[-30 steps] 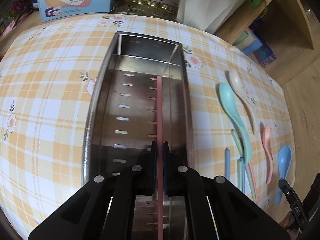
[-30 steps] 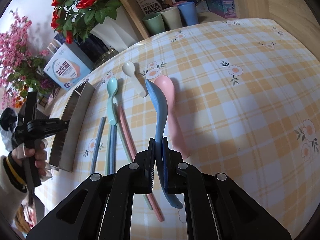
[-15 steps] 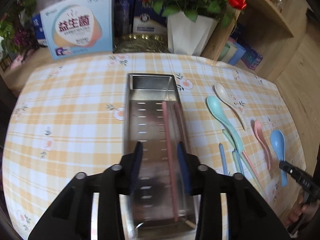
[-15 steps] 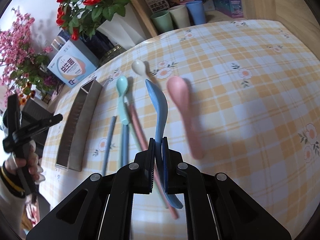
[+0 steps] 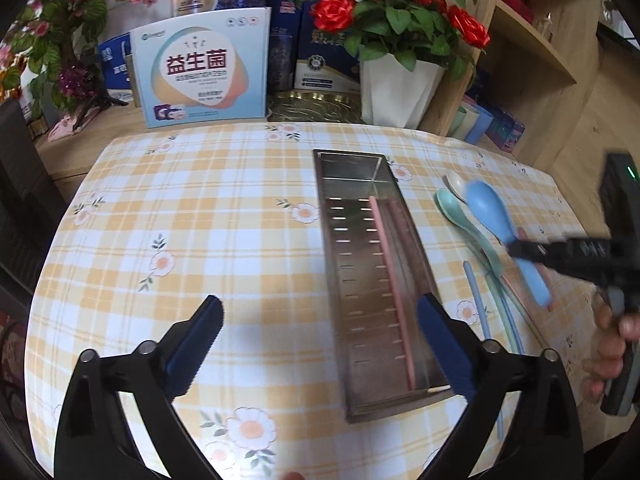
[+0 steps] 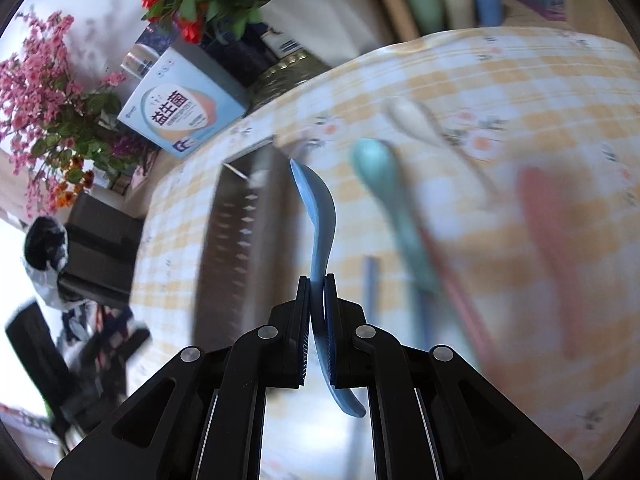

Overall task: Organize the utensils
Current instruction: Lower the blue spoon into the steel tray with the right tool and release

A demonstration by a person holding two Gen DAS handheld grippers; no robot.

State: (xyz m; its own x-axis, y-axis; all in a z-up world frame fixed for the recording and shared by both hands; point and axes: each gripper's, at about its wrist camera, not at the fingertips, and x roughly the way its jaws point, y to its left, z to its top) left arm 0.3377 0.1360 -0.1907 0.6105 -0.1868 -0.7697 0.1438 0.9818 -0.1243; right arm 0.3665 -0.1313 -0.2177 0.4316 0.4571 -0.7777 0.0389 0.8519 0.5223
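Note:
A long steel tray (image 5: 416, 240) lies on the checked tablecloth with a pink chopstick (image 5: 390, 280) inside it. My left gripper (image 5: 320, 307) hangs above the tray's near end, its jaws opening wide with nothing gripped between them. My right gripper (image 6: 318, 284) is shut on the handle of a blue spoon (image 6: 320, 216), held in the air just right of the tray (image 6: 240, 232). From the left wrist view that blue spoon (image 5: 490, 212) hovers over the teal spoon (image 5: 450, 206) and white spoon (image 5: 456, 182). The right wrist view is blurred.
Loose chopsticks, one of them blue (image 5: 476, 292), and a pink spoon (image 6: 548, 208) lie right of the tray. A printed box (image 5: 200, 68), a gold tin (image 5: 316, 106) and a white vase of red roses (image 5: 400, 88) line the far edge. Cups (image 6: 452, 0) stand on a shelf.
My left gripper let go of the pink chopstick in the tray, opened wide and drew back and up. My right gripper carried the blue spoon left toward the tray.

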